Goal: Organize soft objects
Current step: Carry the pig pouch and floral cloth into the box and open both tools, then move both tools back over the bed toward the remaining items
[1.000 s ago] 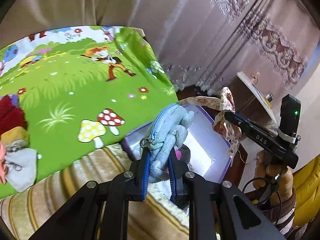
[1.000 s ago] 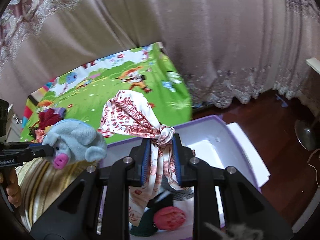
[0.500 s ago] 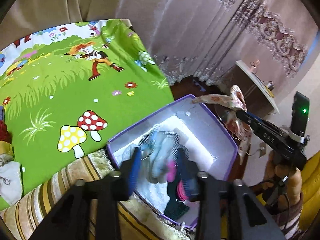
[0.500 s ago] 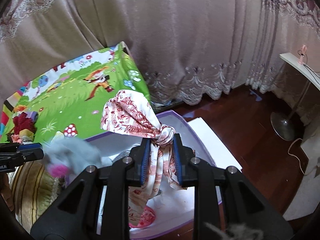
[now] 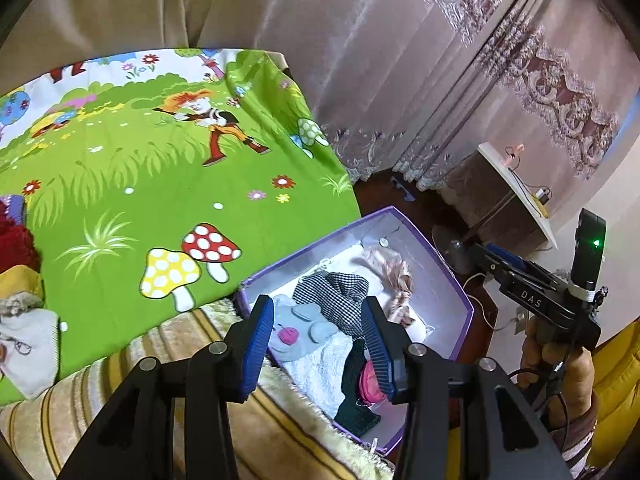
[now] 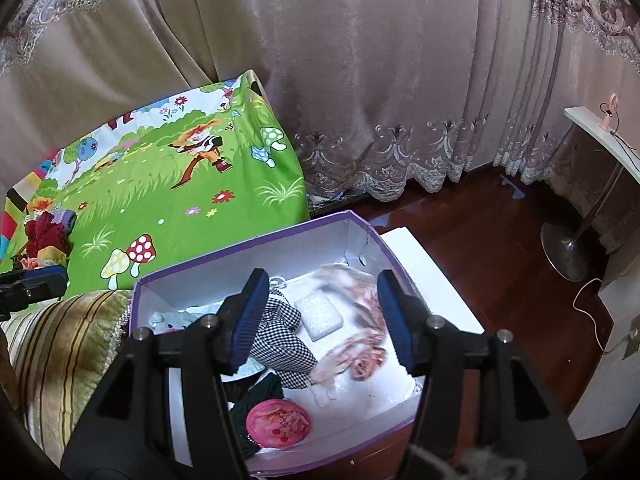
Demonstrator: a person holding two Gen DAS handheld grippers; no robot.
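A purple-rimmed white box (image 5: 460, 292) (image 6: 256, 246) stands beside the bed. In it lie a grey mouse toy (image 5: 300, 332), a black-and-white checked cloth (image 5: 340, 296) (image 6: 280, 336), a red-patterned white cloth (image 5: 394, 276) (image 6: 360, 344) and a pink round pouch (image 6: 278, 422) (image 5: 370, 380). My left gripper (image 5: 320, 344) is open and empty above the mouse toy. My right gripper (image 6: 320, 320) is open and empty above the box; it also shows in the left wrist view (image 5: 516, 270).
A green cartoon play mat (image 5: 160, 184) (image 6: 180, 200) covers the bed, with more soft items (image 5: 20, 280) (image 6: 46, 240) at its left. A striped blanket (image 5: 260, 420) lies at the bed edge. A fan base (image 6: 568, 252) and white lid (image 6: 432, 272) are on the wooden floor.
Both grippers have opened. The grey mouse toy dropped from my left gripper into the box, and the red-patterned cloth dropped from my right gripper into the box.
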